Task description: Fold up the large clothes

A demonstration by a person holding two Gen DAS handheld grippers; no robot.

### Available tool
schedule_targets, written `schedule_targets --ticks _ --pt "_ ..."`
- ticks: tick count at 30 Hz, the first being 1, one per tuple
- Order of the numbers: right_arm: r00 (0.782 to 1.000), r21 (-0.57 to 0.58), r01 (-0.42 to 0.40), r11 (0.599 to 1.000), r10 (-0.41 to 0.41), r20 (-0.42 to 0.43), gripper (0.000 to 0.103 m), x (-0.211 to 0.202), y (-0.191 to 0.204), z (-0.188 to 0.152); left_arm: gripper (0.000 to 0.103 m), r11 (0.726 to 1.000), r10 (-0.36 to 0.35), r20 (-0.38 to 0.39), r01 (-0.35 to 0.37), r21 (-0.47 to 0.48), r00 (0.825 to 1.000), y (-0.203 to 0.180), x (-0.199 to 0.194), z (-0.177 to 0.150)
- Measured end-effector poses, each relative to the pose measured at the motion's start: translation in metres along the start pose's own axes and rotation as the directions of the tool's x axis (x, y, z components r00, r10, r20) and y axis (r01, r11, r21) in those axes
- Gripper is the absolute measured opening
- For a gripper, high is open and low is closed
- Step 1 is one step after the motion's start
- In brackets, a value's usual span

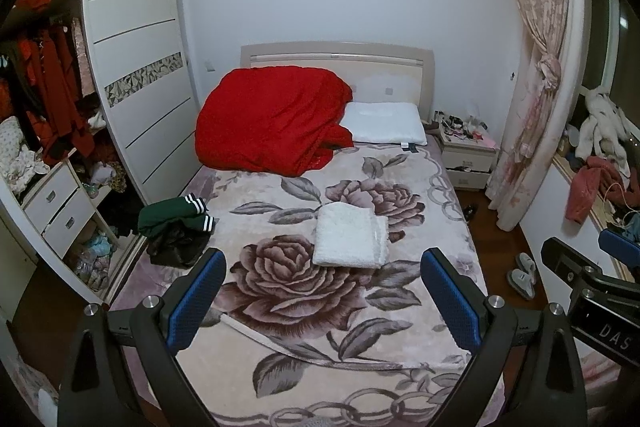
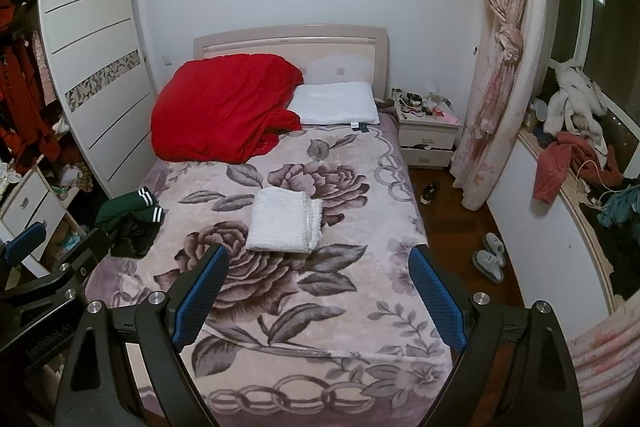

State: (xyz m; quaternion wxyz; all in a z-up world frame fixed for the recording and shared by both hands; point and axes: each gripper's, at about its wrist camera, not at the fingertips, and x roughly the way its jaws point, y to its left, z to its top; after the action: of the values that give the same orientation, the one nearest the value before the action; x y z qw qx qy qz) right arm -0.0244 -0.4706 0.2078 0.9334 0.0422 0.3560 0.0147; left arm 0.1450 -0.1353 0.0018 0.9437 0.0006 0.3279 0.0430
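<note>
Both your left gripper (image 1: 322, 291) and right gripper (image 2: 320, 287) hang above the foot of the bed (image 1: 400, 339) with jaws spread wide, holding nothing. One white garment (image 1: 351, 237) already lies folded mid-bed, and the green-and-black clothes pile (image 1: 176, 231) sits crumpled at the bed's left edge, well apart from both grippers. Looks like you're between items: next, likely swing left, pinch the pile's top piece and spread it flat on the blanket.

Folded towel (image 1: 351, 241) lies mid-bed (image 1: 280, 339), clothes heap (image 1: 176, 231) at its left edge.
</note>
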Motion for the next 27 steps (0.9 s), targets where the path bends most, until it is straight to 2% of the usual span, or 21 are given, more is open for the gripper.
schedule_targets --ticks 27 --pt "1.000 -0.001 -0.009 1.000 0.009 -0.001 0.094 0.000 0.009 0.008 0.100 1.000 0.017 0.010 -0.017 -0.013 1.000 0.010 -0.004 -0.002"
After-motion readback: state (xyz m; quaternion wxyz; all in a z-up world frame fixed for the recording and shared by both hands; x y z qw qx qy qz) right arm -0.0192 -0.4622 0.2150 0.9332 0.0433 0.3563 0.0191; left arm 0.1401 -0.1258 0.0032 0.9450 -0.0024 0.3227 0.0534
